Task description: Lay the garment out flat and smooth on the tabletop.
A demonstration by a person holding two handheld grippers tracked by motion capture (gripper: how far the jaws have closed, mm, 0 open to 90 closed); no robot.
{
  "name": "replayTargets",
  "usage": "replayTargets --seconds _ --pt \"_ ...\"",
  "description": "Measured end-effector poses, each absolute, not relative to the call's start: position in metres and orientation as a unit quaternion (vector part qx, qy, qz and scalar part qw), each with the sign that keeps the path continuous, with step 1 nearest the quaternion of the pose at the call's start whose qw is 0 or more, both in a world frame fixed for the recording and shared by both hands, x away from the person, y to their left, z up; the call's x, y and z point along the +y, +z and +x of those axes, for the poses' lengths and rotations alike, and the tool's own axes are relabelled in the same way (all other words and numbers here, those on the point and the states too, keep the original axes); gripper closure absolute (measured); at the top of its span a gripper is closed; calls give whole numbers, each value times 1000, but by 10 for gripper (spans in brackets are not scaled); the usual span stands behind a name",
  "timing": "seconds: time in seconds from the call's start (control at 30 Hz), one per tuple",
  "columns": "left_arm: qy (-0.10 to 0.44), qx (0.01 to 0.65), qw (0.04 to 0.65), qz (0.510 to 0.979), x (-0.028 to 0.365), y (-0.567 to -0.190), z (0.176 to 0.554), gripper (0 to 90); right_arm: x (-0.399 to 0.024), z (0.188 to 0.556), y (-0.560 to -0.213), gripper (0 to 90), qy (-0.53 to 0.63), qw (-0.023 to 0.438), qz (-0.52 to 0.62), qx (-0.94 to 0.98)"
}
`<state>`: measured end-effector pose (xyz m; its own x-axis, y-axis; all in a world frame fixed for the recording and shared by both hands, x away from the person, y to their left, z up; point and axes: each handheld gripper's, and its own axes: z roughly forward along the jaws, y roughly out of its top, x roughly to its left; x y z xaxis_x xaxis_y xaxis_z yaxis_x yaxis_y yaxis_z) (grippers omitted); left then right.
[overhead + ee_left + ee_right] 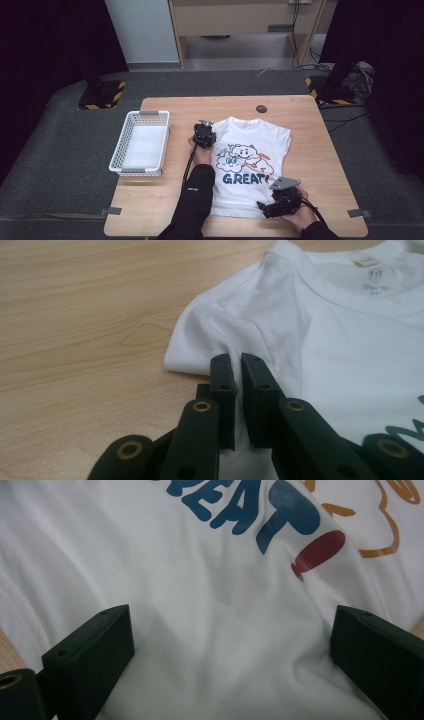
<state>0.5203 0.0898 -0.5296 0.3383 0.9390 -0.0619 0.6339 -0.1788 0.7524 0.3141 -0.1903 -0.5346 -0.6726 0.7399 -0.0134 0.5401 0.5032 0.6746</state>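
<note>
Right tongs (270,207), jaws spread over the near hem of the white printed T-shirt (250,160) lying flat mid-desk (320,150), left tongs (204,134) pinching its left sleeve; likely fold starting, next: close right jaws on hem.

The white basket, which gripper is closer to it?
Left. The left gripper pinches the T-shirt's sleeve, just right of the basket. The right gripper sits at the shirt's bottom hem, far across the table.
</note>
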Motion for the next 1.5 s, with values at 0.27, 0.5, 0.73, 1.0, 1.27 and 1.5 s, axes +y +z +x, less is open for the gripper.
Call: replayTargets --seconds 0.27,0.5,0.73,1.0,1.27,1.5 --pt "210 519 398 727 93 -507 512 853 -191 314 -535 44 329 151 373 854" --pt "230 472 410 746 72 -485 498 854 -191 315 -534 44 327 149 372 856" --pt "218 440 403 772 34 -486 487 850 -191 315 -534 43 326 147 370 858" --pt "175 422 393 798 4 -510 479 842 -191 315 -534 42 326 147 369 858" --pt "126 408 435 793 12 -496 476 579 -191 316 -534 40 326 146 369 858" --pt "182 428 431 773 36 -487 482 470 -190 315 -534 37 325 147 370 858"
